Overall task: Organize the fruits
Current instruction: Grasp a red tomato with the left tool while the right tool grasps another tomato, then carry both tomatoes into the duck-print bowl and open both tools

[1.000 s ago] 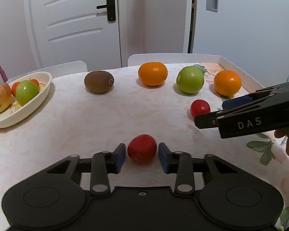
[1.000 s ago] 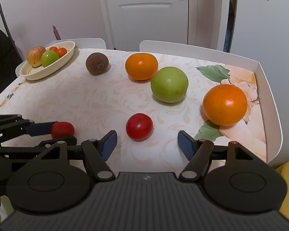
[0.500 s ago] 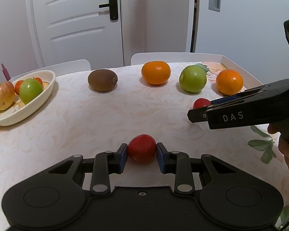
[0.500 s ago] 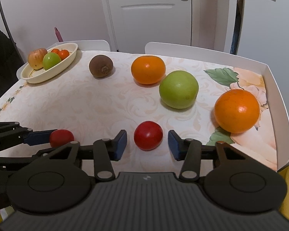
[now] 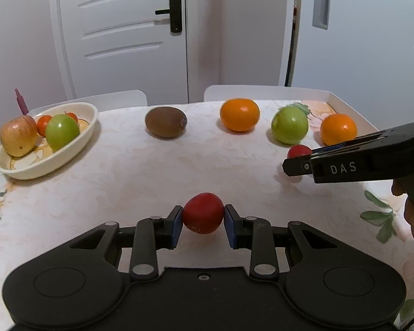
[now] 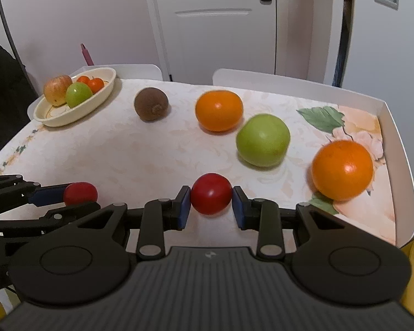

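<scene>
Left tool (image 5: 203,220) and right tool (image 6: 211,203) each clamp a small red tomato on the cream floral-clothed bench (image 5: 140,171). Behind the bench stands a white panelled door (image 5: 118,33).

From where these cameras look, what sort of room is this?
Probably a home dining area: a table under a floral cloth, white chairs pushed against its far side, a white panelled door behind, and a bowl of fruit.

On the table (image 6: 124,149), a kiwi (image 6: 151,104), orange (image 6: 219,110), apple (image 6: 262,140) and second orange (image 6: 342,170) lie in a row, left to right, with a bowl (image 6: 55,120) holding fruit at far left and two tomatoes (image 6: 211,193) nearer.
</scene>
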The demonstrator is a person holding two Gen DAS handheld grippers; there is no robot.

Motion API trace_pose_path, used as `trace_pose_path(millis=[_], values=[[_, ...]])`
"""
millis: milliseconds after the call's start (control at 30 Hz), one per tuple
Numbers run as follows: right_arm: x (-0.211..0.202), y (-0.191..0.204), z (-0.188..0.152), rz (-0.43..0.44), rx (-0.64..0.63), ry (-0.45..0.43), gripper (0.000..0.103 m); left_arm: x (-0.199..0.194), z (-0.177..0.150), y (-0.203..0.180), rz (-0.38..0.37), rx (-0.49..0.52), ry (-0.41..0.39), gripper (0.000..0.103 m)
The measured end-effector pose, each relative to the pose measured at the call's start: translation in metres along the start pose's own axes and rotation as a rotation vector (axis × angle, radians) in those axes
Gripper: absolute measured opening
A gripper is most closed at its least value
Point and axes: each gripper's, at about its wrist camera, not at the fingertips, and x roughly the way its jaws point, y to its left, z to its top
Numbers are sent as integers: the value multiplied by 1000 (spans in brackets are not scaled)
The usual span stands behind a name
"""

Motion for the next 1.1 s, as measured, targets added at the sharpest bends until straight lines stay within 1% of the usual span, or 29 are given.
trace_pose_path(millis=[300, 467, 733, 833, 1100], values=[[-11, 28, 25, 35, -8, -19, 47, -23, 17, 21, 28, -30, -37, 35], [-16, 51, 42, 53, -17, -30, 47, -38, 27, 41, 50, -52, -53, 35], [-16, 94, 69, 81, -22, -37, 47, -57, 44, 85, 85, -67, -79, 35], [-12, 112, 80, 85, -21, -34, 47, -62, 50, 106, 86, -74, -86, 35], [8, 157, 105, 89, -11, -26, 47, -62, 63, 161, 104, -66, -81, 35]])
